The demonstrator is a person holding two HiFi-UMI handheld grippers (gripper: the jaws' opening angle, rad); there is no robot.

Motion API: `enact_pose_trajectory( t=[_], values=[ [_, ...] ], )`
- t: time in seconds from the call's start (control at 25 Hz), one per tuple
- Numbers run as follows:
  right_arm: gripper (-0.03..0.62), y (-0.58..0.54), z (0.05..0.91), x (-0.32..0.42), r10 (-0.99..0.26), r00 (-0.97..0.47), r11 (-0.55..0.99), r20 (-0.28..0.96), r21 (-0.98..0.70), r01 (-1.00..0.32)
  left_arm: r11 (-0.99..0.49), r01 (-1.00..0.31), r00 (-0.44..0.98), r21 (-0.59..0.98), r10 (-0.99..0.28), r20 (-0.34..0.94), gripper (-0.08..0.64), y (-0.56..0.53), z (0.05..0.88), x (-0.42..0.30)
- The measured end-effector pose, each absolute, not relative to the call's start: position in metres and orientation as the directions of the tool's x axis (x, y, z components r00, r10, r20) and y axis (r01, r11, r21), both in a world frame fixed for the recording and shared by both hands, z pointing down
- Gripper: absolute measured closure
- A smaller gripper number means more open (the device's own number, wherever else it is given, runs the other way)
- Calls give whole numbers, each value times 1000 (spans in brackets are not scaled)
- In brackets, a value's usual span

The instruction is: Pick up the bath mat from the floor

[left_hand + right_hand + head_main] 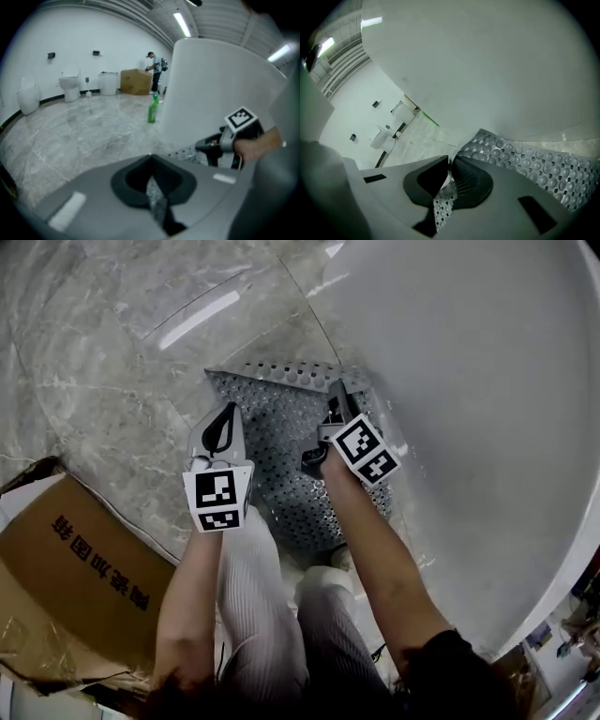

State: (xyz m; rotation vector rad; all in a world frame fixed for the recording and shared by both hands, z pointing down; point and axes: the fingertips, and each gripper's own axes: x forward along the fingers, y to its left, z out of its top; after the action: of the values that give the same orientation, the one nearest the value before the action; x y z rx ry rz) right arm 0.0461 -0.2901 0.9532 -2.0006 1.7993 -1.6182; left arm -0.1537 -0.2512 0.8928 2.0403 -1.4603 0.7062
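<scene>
The grey bath mat [286, 456], dotted with holes and bumps, lies partly lifted on the marble floor beside the white tub. My left gripper [227, 411] is at the mat's left edge. In the left gripper view its dark pads are pressed together on a strip of mat [157, 199]. My right gripper [335, 395] holds the far right corner, next to the tub wall. In the right gripper view its jaws pinch a fold of mat [445, 197], and the rest of the mat [534, 164] spreads away to the right. The right gripper [211, 146] also shows in the left gripper view.
A large white tub [469, 381] fills the right side, close against the mat. An open cardboard box [75, 577] stands at the lower left. A green bottle [152, 108] stands by the tub; toilets [70, 86], another box [136, 82] and a person [154, 70] are far off.
</scene>
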Motion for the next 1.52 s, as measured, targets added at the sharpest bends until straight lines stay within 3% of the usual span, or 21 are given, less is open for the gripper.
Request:
enact_pose_trajectory(
  t=[0.6, 1.52],
  values=[
    [572, -199, 812, 17, -672, -321, -156, 667, -551, -819, -286, -952, 278, 105, -674, 684, 552, -186, 762, -160],
    [578, -110, 602, 32, -574, -380, -194, 725, -571, -798, -417, -904, 375, 96, -666, 645, 552, -157, 550, -144]
  ],
)
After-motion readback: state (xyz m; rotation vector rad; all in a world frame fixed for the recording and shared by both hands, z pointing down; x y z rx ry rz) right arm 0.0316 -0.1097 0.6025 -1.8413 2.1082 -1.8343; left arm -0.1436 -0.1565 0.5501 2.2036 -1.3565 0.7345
